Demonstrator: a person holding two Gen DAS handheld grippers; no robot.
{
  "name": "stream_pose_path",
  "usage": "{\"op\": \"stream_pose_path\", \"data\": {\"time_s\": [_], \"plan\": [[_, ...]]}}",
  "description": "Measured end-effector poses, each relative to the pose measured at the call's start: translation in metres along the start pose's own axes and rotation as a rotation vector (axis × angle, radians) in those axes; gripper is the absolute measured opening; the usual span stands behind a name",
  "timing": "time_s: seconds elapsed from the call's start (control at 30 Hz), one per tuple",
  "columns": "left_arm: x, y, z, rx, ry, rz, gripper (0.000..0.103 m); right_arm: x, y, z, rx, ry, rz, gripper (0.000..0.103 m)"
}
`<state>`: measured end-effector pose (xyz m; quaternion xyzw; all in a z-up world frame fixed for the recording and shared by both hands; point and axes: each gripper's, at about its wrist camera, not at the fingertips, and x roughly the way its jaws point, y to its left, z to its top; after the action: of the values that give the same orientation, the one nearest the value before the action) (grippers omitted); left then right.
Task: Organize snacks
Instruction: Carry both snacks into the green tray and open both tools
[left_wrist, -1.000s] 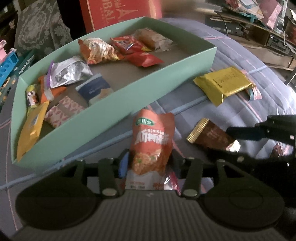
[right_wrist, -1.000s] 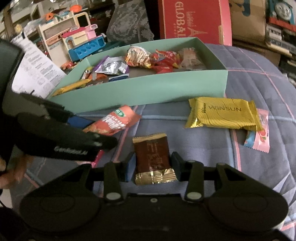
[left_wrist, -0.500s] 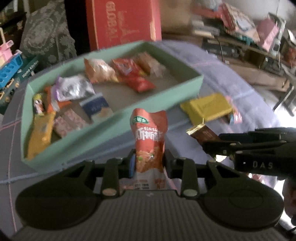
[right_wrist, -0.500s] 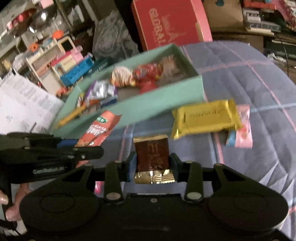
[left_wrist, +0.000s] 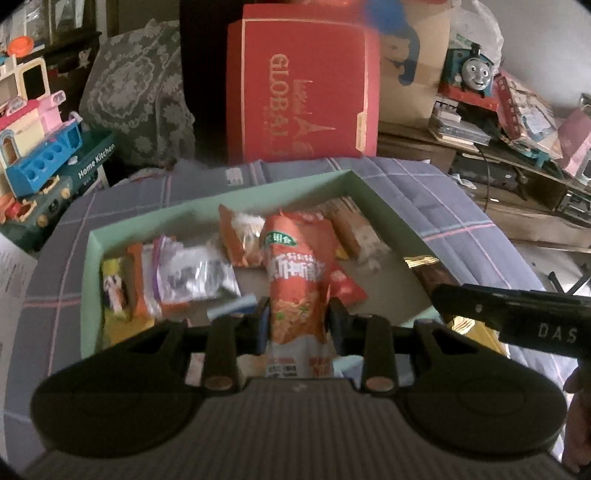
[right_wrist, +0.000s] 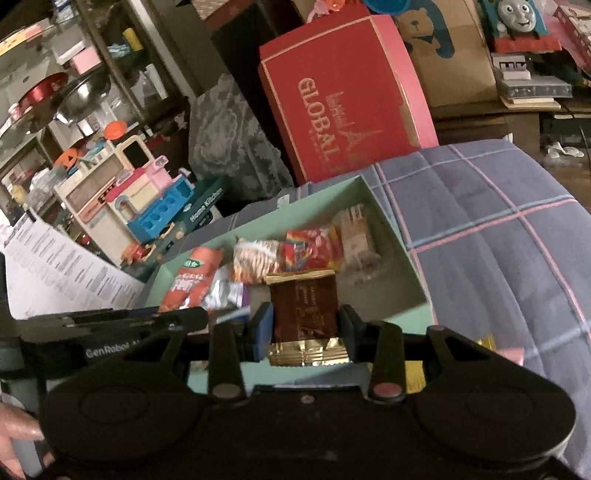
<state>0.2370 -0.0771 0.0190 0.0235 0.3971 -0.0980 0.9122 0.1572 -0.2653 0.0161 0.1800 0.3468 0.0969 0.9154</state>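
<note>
My left gripper (left_wrist: 297, 325) is shut on an orange snack packet (left_wrist: 297, 273) and holds it upright over the near side of the mint-green box (left_wrist: 388, 206). My right gripper (right_wrist: 304, 332) is shut on a brown packet with gold ends (right_wrist: 304, 306), held above the box's near wall (right_wrist: 406, 317). The box holds several snacks, among them a silver pouch (left_wrist: 195, 277) and a red packet (right_wrist: 314, 249). The orange packet (right_wrist: 194, 278) and left gripper also show at the left of the right wrist view. The right gripper's body (left_wrist: 517, 314) shows at the right of the left wrist view.
The box lies on a purple plaid bedspread (right_wrist: 498, 229). A yellow packet (left_wrist: 476, 332) lies on the bed beside the box, partly hidden. A red gift box (left_wrist: 303, 85), a grey cushion (left_wrist: 136, 103) and a toy kitchen (right_wrist: 140, 199) stand behind. Printed paper (right_wrist: 55, 273) is at the left.
Both grippers have lifted their packets off the bedspread and carried them up and forward over the green box. The yellow packet is now mostly hidden below the grippers.
</note>
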Motion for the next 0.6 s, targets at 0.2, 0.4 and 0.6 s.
{"op": "stream_pose_path", "data": {"time_s": [0.2, 0.4, 0.6], "plan": [[0.03, 0.002, 0.011, -0.019, 0.03, -0.014, 0.032, 0.023, -0.007, 0.017, 0.018, 0.011, -0.029, 0.038], [0.053, 0.001, 0.011, -0.005, 0.053, 0.008, 0.047, 0.044, -0.005, 0.023, 0.01, 0.03, -0.023, 0.048], [0.048, 0.001, 0.003, 0.024, 0.025, 0.099, 0.103, 0.036, 0.003, 0.021, -0.015, -0.027, -0.032, 0.1]]}}
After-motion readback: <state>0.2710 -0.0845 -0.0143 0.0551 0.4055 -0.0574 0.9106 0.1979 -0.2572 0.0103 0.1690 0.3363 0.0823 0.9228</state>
